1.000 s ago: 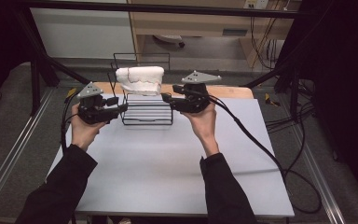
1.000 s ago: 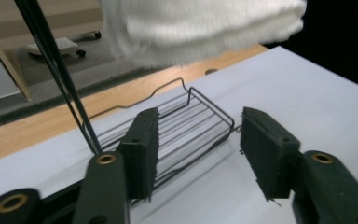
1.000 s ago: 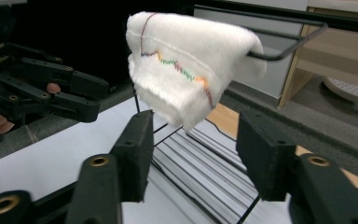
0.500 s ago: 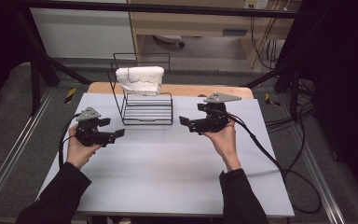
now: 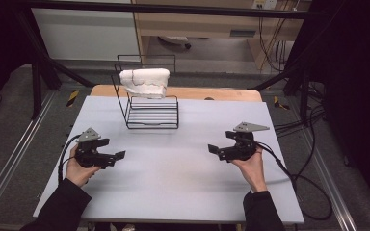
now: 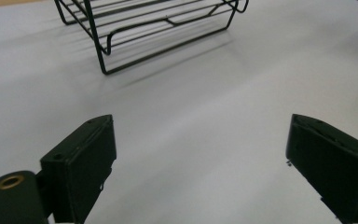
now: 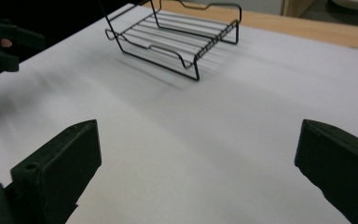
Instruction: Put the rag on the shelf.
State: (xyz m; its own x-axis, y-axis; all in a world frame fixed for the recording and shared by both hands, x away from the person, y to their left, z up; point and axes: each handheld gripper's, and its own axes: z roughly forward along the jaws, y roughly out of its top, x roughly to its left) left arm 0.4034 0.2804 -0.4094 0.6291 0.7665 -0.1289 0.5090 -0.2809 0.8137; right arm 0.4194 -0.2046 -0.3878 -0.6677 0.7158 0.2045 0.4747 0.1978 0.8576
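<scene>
Black wire rack (image 5: 151, 113), white cloth (image 5: 144, 82) draped on top, matte table (image 5: 173, 192).

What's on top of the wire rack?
A white cloth is draped over the rack's top rail. Its lower shelf looks bare; whatever lies beneath the cloth is hidden.

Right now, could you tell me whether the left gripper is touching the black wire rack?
Apart. In the left gripper view, bare white table lies between the open jaws and the wire rack; the high view shows the left gripper well short of it.
</scene>
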